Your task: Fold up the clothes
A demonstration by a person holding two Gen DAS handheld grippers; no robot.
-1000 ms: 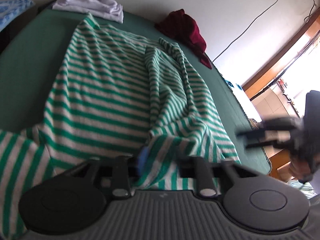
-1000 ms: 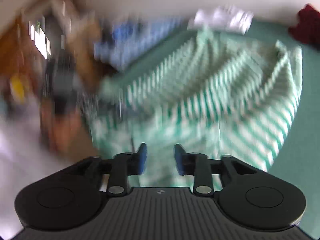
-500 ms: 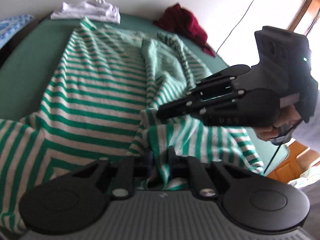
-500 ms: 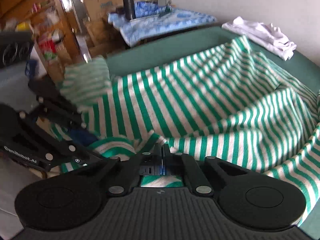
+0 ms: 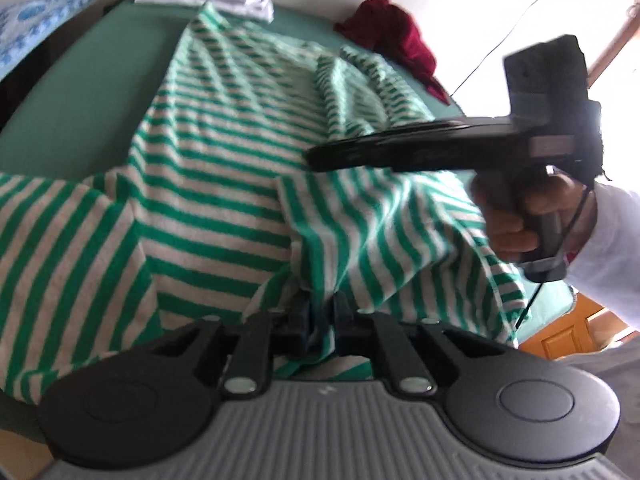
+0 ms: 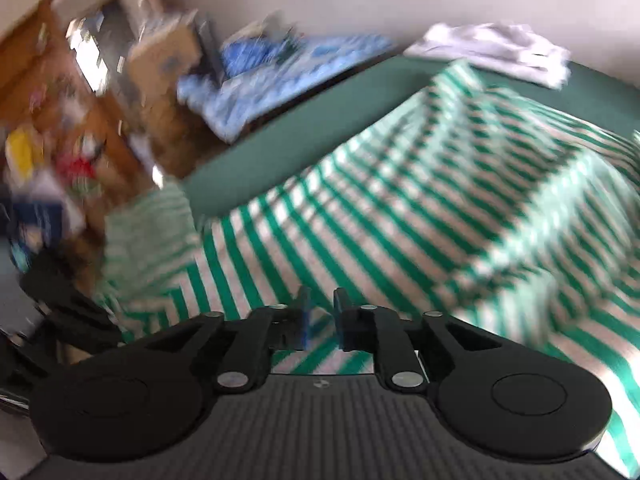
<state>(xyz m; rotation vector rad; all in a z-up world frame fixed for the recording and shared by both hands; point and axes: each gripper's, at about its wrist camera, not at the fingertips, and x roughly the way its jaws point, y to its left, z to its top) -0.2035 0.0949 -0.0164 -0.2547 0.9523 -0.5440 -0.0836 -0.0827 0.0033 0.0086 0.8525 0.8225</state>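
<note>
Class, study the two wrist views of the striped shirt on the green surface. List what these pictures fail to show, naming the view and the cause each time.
- Left wrist view: the right gripper is edge-on and blurred, so its fingertips are unreadable.
- Left wrist view: the striped shirt has its near hem hidden behind the left gripper.
- Right wrist view: the shelves are smeared by motion blur, so their contents are unidentifiable.
- Right wrist view: the white garment is too blurred to name.

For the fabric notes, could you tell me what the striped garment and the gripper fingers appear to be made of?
The green-and-white striped garment looks like a soft knit, probably cotton jersey: matte, limp, draping in loose folds. The left gripper, shut on a fold of it, has fingers of what seems to be matte black moulded plastic with metal pivot pins; the blue pads may be rubber.
</note>
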